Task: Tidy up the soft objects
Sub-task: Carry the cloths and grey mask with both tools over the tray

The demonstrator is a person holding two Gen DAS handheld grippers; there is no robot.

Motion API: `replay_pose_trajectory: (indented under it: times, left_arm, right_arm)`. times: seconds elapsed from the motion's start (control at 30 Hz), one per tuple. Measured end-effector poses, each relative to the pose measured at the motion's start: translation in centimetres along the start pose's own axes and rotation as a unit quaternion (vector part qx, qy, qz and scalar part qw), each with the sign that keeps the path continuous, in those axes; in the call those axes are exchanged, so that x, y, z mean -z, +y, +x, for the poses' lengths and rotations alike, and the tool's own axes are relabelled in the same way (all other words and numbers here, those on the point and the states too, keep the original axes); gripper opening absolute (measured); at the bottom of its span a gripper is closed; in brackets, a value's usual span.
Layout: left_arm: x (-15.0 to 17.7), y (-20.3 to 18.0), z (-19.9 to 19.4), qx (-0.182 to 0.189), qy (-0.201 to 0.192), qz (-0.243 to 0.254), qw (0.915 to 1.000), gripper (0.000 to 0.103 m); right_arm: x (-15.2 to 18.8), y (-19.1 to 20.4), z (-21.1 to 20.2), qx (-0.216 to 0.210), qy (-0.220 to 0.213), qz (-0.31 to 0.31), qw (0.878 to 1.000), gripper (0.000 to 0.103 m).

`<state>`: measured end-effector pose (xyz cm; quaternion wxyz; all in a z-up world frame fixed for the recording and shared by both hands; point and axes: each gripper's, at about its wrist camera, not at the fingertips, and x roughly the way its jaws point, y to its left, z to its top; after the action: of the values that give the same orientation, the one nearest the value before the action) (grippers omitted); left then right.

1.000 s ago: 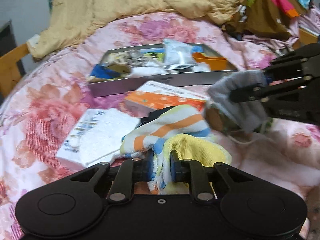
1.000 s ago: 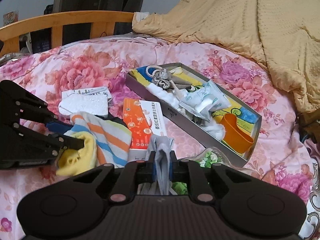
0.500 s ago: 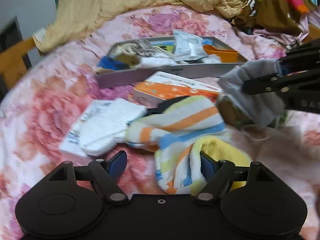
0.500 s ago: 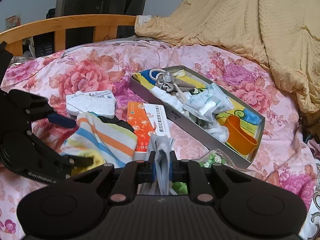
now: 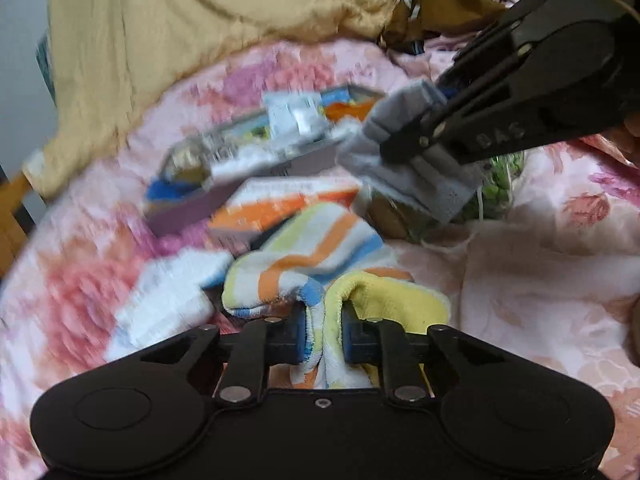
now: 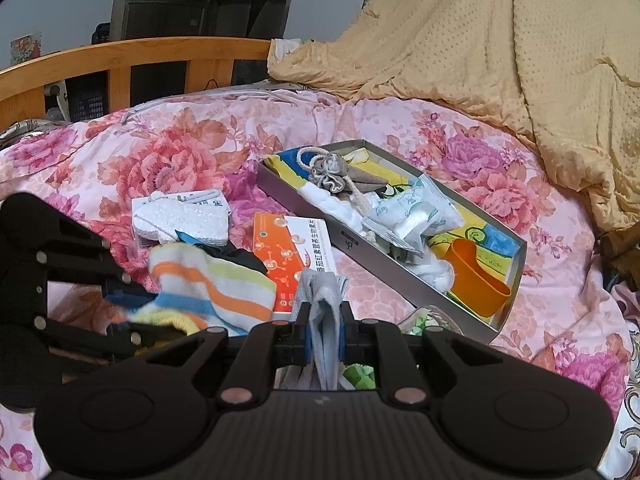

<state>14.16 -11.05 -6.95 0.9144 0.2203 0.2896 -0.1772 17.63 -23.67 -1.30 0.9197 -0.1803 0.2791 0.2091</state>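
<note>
My left gripper [image 5: 324,334] is shut on the yellow-edged end of a striped towel [image 5: 316,256] that lies on the flowered bedspread; the towel also shows in the right wrist view [image 6: 216,288]. My right gripper [image 6: 323,336] is shut on a folded grey cloth [image 6: 324,300] and holds it above the bed. In the left wrist view that grey cloth [image 5: 412,164] hangs from the right gripper at the upper right. A grey tray [image 6: 508,300] behind holds cloths, packets and an orange cup [image 6: 476,280].
An orange and white box [image 6: 296,256] lies beside the towel, a white foam pack [image 6: 184,220] to its left. A green-filled clear bag [image 5: 496,188] sits under the right gripper. A tan blanket [image 6: 500,40] is piled behind. The wooden bed frame [image 6: 120,60] is at the far left.
My left gripper opened half a second ago and has now shut again on the striped towel, lower and closer. The right gripper still holds the grey cloth and has drawn nearer the left one.
</note>
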Motion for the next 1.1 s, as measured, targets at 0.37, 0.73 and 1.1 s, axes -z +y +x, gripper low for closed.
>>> replay_pose_trajectory:
  times: [0.37,0.73,1.1]
  left_arm:
    - [-1.6,1.8,-3.1,-0.057,-0.118,-0.044,0.9904,0.016]
    - [-4.8,4.7,-3.0,-0.070,-0.158,-0.135,0.9756,0.016]
    - [-10.0,6.9,-0.2,-0.063,-0.182,-0.152,0.9695,0.016]
  right_arm:
    - [-0.7,-0.7,-1.5,0.018,-0.060,0.017,0.998,0.013]
    - [-1.9,-2.1,-1.7,0.044,-0.087,0.070,0.993,0.013]
    - [-3.3,-5.3,-0.5,0.071,-0.121,0.136,0.981,0.013]
